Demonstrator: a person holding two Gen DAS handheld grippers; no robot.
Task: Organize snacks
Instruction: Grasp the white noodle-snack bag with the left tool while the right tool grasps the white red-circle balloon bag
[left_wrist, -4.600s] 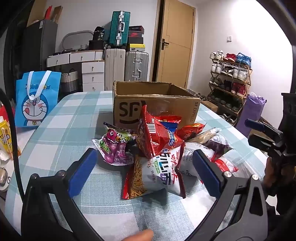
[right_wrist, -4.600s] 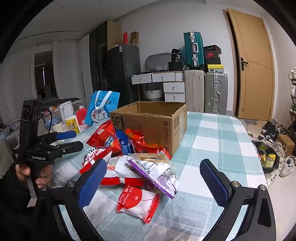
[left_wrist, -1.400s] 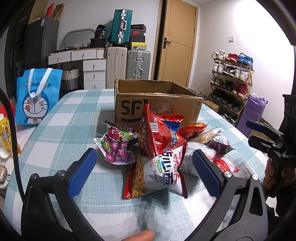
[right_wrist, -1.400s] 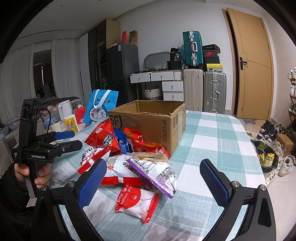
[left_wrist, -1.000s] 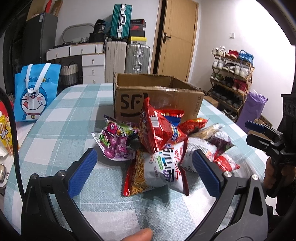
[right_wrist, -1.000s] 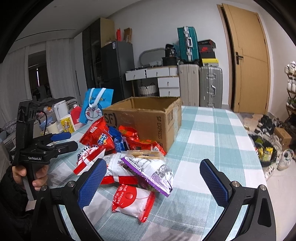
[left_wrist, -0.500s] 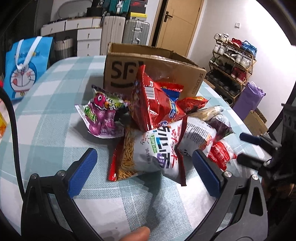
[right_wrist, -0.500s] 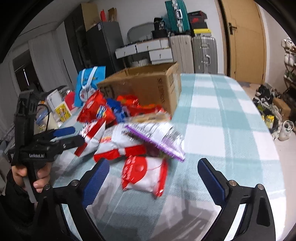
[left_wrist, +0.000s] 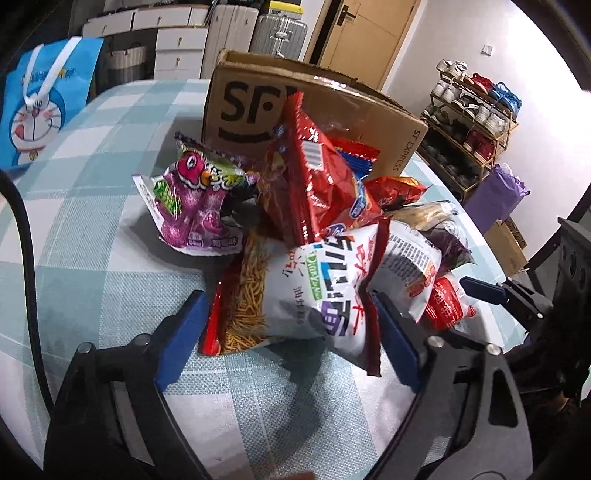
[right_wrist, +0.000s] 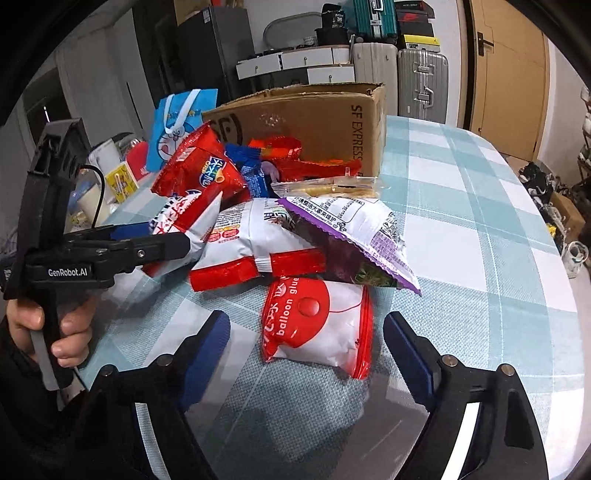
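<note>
Both tongs are closing, not yet gripping: left tongs (left_wrist: 291, 332) straddle the noodle bag (left_wrist: 314, 295), right tongs (right_wrist: 306, 350) the balloon-glue pack (right_wrist: 317, 325).

Right gripper (right_wrist: 306, 339) closing around the balloon glue packet (right_wrist: 317, 326), pads not touching.

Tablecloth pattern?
Teal-and-white checks on the tablecloth; clearest in the right wrist view.

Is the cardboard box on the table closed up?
No, the cardboard box stands with its top open behind the pile of snack bags.
</note>
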